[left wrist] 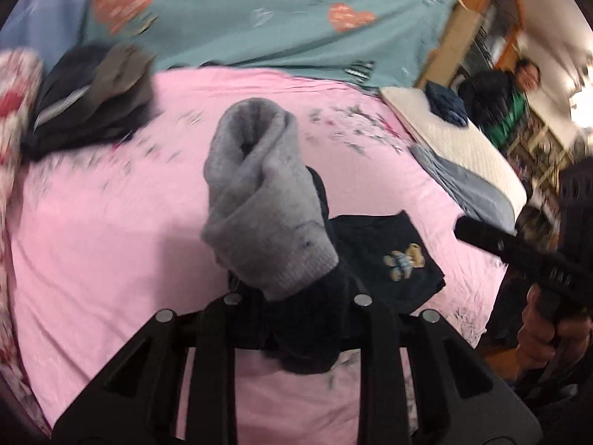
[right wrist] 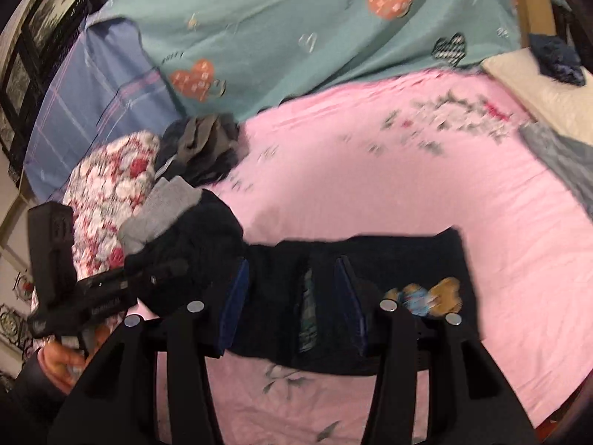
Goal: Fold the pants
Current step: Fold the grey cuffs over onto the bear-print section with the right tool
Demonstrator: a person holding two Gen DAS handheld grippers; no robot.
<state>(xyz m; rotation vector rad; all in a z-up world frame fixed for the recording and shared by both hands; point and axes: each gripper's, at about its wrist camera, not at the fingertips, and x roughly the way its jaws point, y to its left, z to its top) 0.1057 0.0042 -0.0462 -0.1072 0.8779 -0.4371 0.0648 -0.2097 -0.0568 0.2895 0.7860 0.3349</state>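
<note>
Right now the left gripper [left wrist: 296, 304] is clamped narrow on the pants [left wrist: 385, 256] leg end, grey cuff [left wrist: 259, 200] sticking up at 12. Right gripper [right wrist: 292, 307] has blue pads partly apart w/ dark cloth between; grip unclear. Pants lie on the pink sheet [right wrist: 370, 185]. Carry the cuff across toward the bear patch [right wrist: 426, 296] at 3, keep edges lined up, don't drag.

I count one pair of dark navy pants with a grey ribbed cuff [left wrist: 267, 200] and one bear patch [left wrist: 402, 261] at centre frame. One heap of dark clothes [left wrist: 92, 100] upper left. Two black handheld grippers, mine [left wrist: 296, 319] [right wrist: 292, 315].
</note>
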